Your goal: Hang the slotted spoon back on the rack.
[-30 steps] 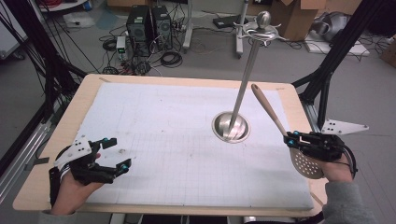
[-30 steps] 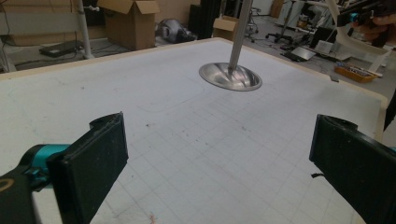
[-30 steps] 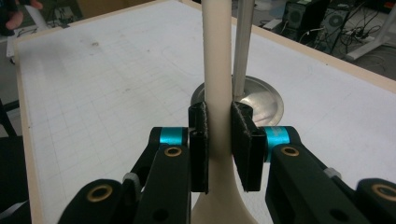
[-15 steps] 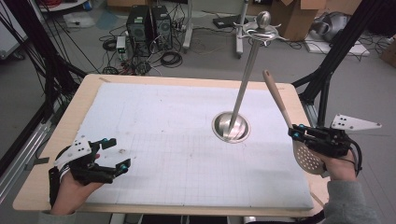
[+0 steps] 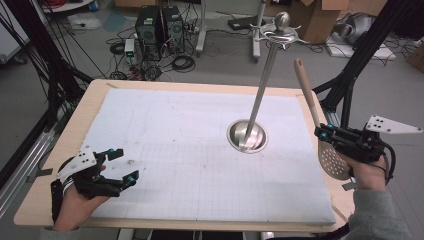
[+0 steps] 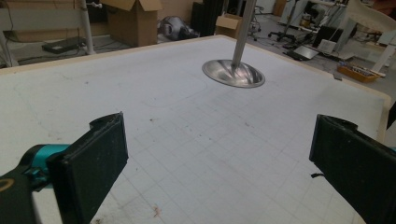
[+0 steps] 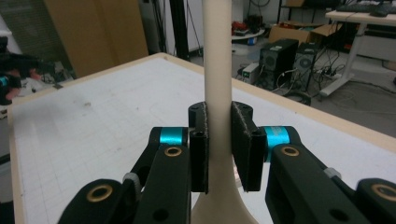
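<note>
**A:** What is your right gripper (image 5: 324, 134) doing?

**B:** Your right gripper is pinching the pale wooden handle of the slotted skimmer spoon (image 5: 320, 130). In the right gripper view the two black pads (image 7: 200, 140) press the handle from both sides, just above where it widens toward the perforated metal head.

**A:** And where does the spoon sit?

**B:** You hold it off the white gridded mat (image 5: 175, 135), at the table's right edge. The handle points up and away from you, tilted slightly left; the round perforated head hangs low, just beside your right hand (image 5: 367, 170).

**A:** How near is the stand?

**B:** The tall steel utensil stand with a round dished base (image 5: 247, 136) is to the left of the spoon, apart from it. Its pole leans up to a knob with small hooks at the top, beyond the table's far edge as you see it from above.

**A:** And the left side?

**B:** Your left gripper (image 5: 122, 167) rests low over the mat's near left corner, its jaws spread wide with nothing between them. In the left gripper view the bare mat shows between the pads (image 6: 100, 158).
</note>
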A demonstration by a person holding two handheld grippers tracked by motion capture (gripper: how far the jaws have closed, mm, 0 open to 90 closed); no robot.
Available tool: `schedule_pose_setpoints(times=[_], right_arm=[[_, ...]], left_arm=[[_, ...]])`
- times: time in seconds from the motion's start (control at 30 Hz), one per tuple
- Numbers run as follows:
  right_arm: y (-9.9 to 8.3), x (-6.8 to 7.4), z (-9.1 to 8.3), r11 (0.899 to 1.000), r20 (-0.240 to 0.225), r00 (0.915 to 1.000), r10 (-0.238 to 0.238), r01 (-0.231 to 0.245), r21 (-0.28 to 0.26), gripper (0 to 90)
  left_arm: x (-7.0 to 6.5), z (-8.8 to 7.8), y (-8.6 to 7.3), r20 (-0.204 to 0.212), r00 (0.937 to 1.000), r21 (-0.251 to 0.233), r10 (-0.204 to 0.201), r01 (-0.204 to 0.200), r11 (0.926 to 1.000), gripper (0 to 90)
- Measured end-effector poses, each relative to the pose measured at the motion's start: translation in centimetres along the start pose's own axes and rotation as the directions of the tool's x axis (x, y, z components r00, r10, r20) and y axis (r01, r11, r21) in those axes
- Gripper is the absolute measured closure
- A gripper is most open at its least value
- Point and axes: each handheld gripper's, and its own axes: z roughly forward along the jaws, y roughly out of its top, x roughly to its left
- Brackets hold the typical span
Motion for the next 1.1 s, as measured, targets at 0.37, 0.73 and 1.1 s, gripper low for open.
schedule_pose_setpoints(times=[0.37,0.73,1.1], right_arm=[[1.3,0.1,-0.4,1.000,0.012,0.9999,-0.002,0.003,-0.021,78.1],[1.7,0.1,-0.5,0.997,0.022,0.9994,0.026,-0.025,-0.077,78.1],[2.1,-0.2,0.0,0.991,-0.001,0.9982,0.060,-0.060,-0.119,78.1]], left_arm=[[0.0,-0.3,0.1,-0.001,1.0000,-0.007,0.001,-0.001,1.0000,4.7],[0.2,-0.4,0.0,-0.008,1.0000,-0.007,0.002,-0.002,1.0000,4.7],[0.4,-0.7,-0.1,-0.013,0.9999,-0.009,-0.009,0.008,0.9999,4.7]])
